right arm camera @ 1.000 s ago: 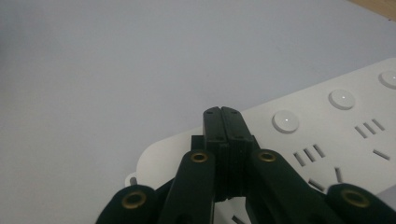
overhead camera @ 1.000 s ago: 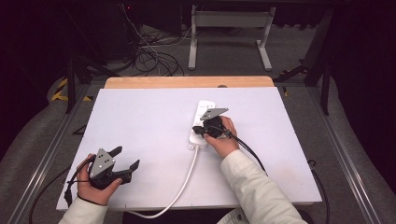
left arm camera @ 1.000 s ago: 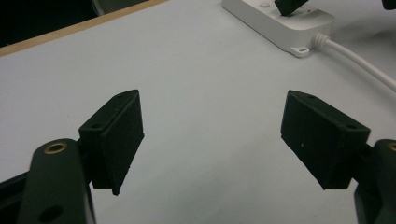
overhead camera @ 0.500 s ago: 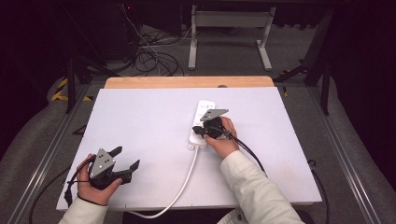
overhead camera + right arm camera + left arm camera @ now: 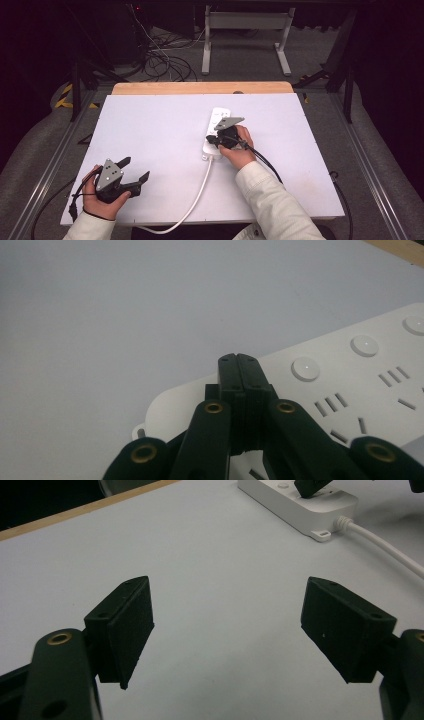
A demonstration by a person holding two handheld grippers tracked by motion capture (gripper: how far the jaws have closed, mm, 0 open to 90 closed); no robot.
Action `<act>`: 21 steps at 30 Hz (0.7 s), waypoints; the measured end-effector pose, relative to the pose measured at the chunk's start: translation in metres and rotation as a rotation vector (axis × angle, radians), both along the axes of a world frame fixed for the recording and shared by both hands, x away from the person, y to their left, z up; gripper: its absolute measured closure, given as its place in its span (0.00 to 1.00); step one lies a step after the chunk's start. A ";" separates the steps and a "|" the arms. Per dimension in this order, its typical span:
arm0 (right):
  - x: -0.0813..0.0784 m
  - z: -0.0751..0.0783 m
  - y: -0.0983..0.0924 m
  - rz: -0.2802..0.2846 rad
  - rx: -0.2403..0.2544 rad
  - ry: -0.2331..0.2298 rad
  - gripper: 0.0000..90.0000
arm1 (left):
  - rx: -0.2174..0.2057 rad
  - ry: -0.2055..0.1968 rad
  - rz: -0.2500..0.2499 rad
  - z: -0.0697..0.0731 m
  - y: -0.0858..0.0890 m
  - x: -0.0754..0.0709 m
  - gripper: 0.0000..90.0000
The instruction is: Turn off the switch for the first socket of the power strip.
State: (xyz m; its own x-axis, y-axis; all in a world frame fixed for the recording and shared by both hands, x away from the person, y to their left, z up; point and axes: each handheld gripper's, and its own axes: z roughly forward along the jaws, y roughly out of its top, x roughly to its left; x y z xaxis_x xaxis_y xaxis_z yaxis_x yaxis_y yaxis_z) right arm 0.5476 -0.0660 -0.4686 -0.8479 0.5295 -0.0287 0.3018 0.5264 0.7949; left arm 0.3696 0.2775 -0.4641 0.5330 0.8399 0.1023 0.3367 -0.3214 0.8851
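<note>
A white power strip (image 5: 219,116) lies on the white table (image 5: 150,125), and its white cable (image 5: 200,187) runs toward the front edge. My right gripper (image 5: 212,141) is shut with nothing between its jaws. Its tips hover over the strip's cable end. In the right gripper view the closed jaws (image 5: 237,361) point at the strip (image 5: 360,385) beside a round button (image 5: 305,368); I cannot tell whether they touch it. My left gripper (image 5: 136,169) rests open at the front left, far from the strip. Its jaws (image 5: 227,630) stand wide over bare table, with the strip (image 5: 295,505) ahead of them.
A wooden strip (image 5: 200,88) borders the table's far edge. Beyond it are a metal stand (image 5: 245,40) and loose cables (image 5: 165,60) on the floor. Metal rails (image 5: 370,165) run along both sides of the table.
</note>
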 end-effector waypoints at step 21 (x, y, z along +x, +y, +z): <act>-0.008 0.022 0.001 0.001 0.067 -0.065 1.00 | 0.000 0.001 0.000 0.000 0.001 0.001 0.24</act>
State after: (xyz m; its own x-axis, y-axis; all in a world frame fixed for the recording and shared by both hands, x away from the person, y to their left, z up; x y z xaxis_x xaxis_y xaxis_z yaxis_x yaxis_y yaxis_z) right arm 0.5401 -0.0647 -0.4466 -0.8457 0.5315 -0.0481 0.2480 0.4712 0.8464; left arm 0.3710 0.2783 -0.4643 0.5329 0.8401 0.1013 0.3378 -0.3209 0.8848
